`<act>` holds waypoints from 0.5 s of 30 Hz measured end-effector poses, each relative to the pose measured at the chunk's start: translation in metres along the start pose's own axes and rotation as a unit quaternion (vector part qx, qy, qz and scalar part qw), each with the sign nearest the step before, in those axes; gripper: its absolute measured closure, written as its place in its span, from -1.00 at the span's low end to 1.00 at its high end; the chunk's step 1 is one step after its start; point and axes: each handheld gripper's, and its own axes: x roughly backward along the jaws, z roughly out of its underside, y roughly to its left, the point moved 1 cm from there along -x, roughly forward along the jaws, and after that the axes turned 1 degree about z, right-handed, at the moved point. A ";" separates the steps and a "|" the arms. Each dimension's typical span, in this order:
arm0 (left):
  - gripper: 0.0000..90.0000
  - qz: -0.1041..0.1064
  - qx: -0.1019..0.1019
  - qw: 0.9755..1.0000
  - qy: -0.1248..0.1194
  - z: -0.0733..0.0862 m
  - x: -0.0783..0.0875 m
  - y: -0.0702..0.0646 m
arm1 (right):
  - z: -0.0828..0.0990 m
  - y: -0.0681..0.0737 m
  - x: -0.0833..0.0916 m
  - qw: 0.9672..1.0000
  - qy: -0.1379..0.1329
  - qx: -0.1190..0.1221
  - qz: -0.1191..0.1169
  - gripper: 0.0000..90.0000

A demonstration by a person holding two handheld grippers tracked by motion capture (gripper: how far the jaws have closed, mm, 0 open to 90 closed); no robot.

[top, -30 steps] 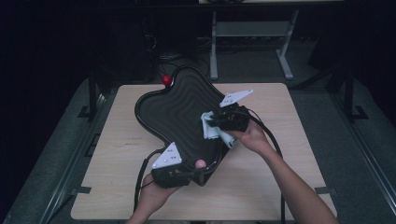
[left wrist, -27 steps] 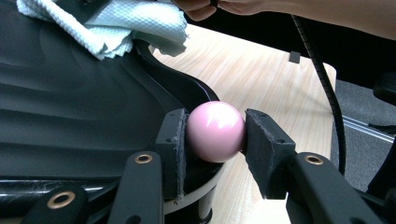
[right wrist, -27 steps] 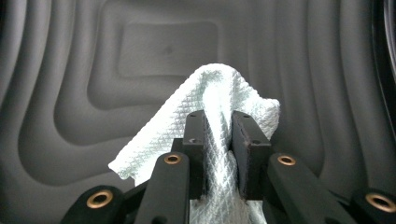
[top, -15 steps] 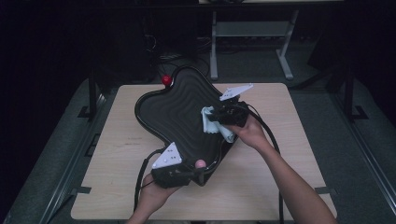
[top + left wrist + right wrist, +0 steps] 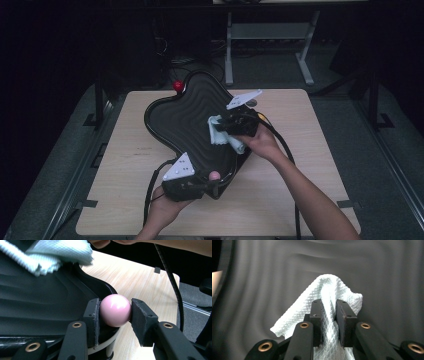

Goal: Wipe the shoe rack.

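A: What is the right gripper holding?

B: A pale waffle-weave cloth. Its fingers are nearly closed, with a fold of the cloth pinched between the pads. The cloth rests on the rippled face of the black tray, toward its right side.

A: And the left gripper?

B: Its fingers are part-way open and clamped on a pink ball knob at the tray's near rim, one pad on each side. In the high view that knob sits at the near end, with a red knob at the far end. The tray lies at an angle on the tabletop.

A: How will the things handle?

B: The cloth looks soft and light; I judge it will bunch and drag rather than slide flat, so a pinch on a thick fold like this one suits it. The tray looks stiff and smooth, probably light plastic that would skate on the wood if not steadied. The knob is glossy and round, so it could slip out; a grip square across its middle seems safest.

A: Anything different from a second ago?

B: The right gripper and cloth have shifted a little across the tray face, toward the upper left in the high view. The left gripper, knob and tray lie as they did.
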 end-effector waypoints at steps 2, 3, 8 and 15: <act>0.33 0.000 0.000 1.000 0.000 0.000 0.000 0.000 | -0.003 0.009 -0.002 1.000 -0.001 0.026 -0.002 0.69; 0.33 0.000 -0.001 1.000 -0.001 0.000 0.000 0.000 | -0.004 0.007 -0.003 1.000 0.000 0.025 -0.005 0.70; 0.33 0.000 0.000 1.000 0.000 0.000 0.000 0.000 | -0.004 -0.023 0.001 0.999 0.001 -0.023 0.027 0.69; 0.33 0.000 0.000 1.000 -0.001 0.001 0.001 -0.001 | -0.013 0.009 -0.008 0.999 -0.002 0.033 -0.010 0.69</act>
